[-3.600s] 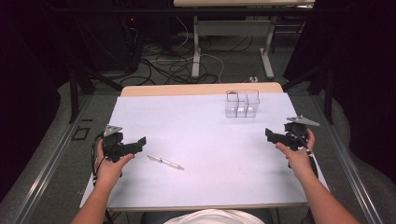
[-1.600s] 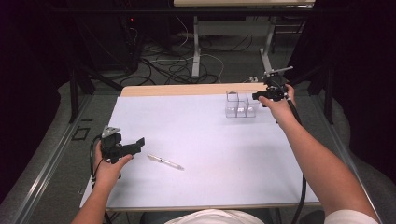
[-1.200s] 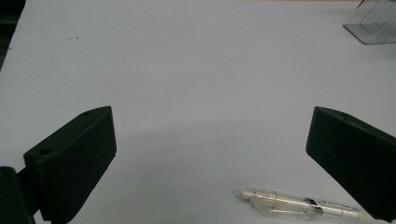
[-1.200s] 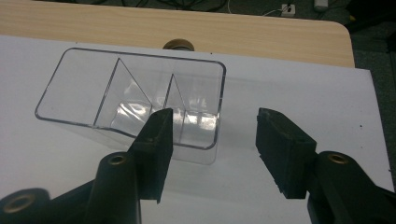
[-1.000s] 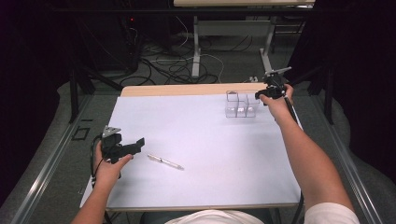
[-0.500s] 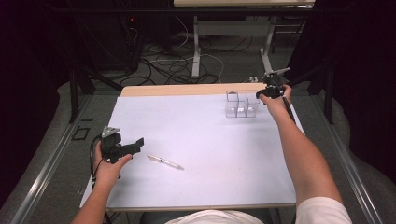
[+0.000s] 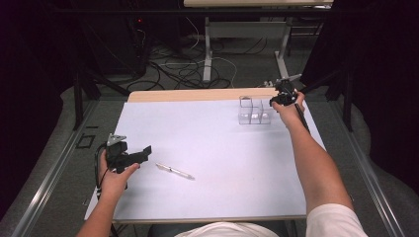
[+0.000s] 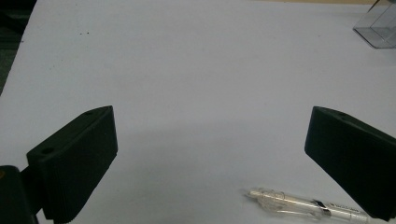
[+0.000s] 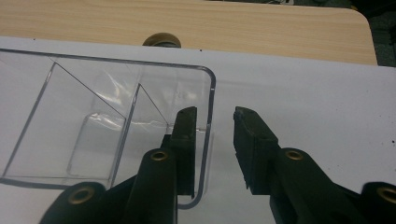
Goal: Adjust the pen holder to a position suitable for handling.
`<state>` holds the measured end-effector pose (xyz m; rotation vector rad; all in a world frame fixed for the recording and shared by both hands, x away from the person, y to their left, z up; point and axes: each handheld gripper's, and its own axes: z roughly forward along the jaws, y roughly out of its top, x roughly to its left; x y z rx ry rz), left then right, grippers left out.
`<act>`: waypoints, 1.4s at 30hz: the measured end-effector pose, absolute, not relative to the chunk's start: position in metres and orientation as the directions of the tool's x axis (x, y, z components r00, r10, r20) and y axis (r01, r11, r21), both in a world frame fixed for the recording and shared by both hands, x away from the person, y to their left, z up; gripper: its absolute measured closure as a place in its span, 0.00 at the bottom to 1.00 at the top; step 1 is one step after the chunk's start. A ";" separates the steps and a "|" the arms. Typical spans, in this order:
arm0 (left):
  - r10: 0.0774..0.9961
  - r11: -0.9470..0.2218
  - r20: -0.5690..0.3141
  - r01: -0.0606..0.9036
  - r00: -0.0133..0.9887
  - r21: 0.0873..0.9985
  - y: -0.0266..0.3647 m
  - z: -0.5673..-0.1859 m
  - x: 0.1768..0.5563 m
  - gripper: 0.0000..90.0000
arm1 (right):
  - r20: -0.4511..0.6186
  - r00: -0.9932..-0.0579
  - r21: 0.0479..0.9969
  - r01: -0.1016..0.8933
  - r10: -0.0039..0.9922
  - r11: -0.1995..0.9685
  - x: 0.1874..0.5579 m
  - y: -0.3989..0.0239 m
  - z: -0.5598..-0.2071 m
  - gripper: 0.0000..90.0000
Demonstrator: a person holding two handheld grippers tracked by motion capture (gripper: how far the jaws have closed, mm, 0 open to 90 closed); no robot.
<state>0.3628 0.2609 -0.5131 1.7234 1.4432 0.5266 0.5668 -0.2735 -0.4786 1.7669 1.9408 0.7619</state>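
Where the box sits: the clear box stands at the far right part of the white surface, near the wooden strip at the back
Box look: see-through plastic with thin walls, a rounded corner and thin dividers that split it into small open cells
Right tongs: the right tongs have one jaw inside the box and one jaw outside, with the end wall between them; the jaws have just been closing and a small gap shows on both sides of the wall, so they do not squeeze it yet
Right hand: it holds the right tongs at the right end of the box
Left tongs: the left tongs are wide open with nothing between the jaws, low over the surface at the near left
Pen: a clear pen lies flat on the surface just beside the left tongs, well apart from the box
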 end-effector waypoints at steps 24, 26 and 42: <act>0.949 -0.012 -0.183 0.610 0.256 0.792 0.262 -0.513 0.362 0.03 | 0.029 -0.001 0.628 0.778 1.000 -0.017 0.565 -0.258 -0.484 0.99; 0.949 -0.011 -0.184 0.610 0.256 0.792 0.262 -0.513 0.362 0.03 | 0.038 0.006 0.626 0.780 0.999 -0.028 0.565 -0.259 -0.484 0.98; 0.947 -0.030 -0.172 0.608 0.271 0.793 0.259 -0.512 0.362 0.03 | 0.045 -0.041 0.612 0.791 0.998 0.005 0.543 -0.244 -0.472 0.98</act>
